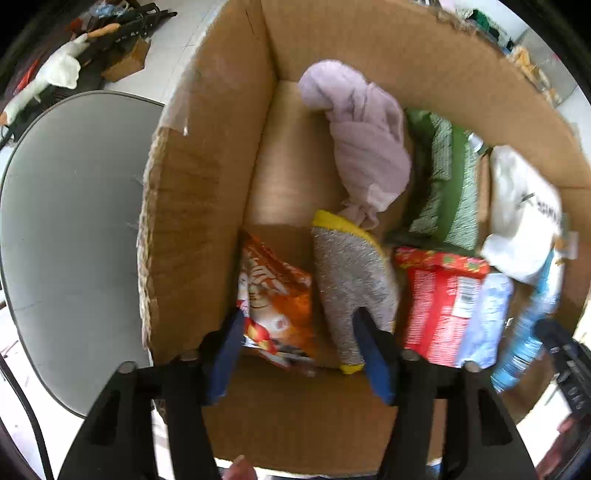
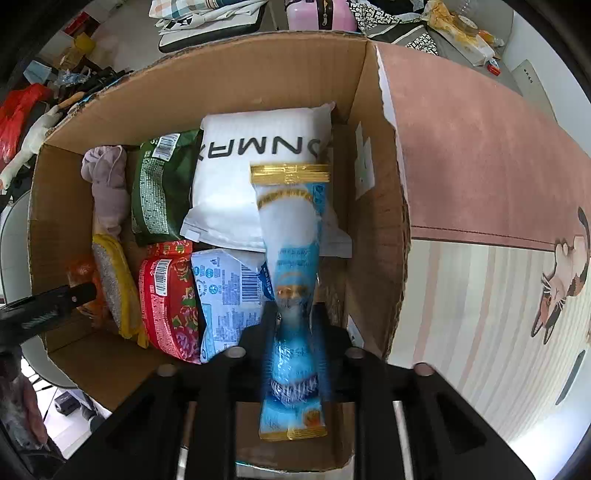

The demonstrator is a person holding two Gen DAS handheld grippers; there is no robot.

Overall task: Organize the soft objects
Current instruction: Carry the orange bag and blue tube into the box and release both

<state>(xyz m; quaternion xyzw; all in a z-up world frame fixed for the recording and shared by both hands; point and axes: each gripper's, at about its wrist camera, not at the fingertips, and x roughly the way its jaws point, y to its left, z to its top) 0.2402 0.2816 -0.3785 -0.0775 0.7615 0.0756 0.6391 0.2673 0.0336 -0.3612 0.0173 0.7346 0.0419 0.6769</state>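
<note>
A cardboard box (image 1: 207, 166) (image 2: 221, 77) holds soft goods. My left gripper (image 1: 301, 325) is open inside the box, its blue fingers either side of an orange snack bag (image 1: 275, 299) and beside a grey and yellow sponge (image 1: 351, 273). My right gripper (image 2: 295, 325) is shut on a blue and white packet with gold ends (image 2: 291, 266), held over the box's right part. In the box lie a lilac cloth (image 1: 364, 147) (image 2: 107, 184), a green bag (image 1: 447, 184) (image 2: 159, 184), a white pouch (image 1: 521, 218) (image 2: 255, 155), a red packet (image 1: 439, 295) (image 2: 170, 299) and a light blue packet (image 2: 229, 299).
A grey round table top (image 1: 70, 236) lies left of the box. A pink mat with a cat picture (image 2: 480, 166) lies right of it. Clutter, bags and a pink case (image 2: 317, 14) sit on the floor behind the box.
</note>
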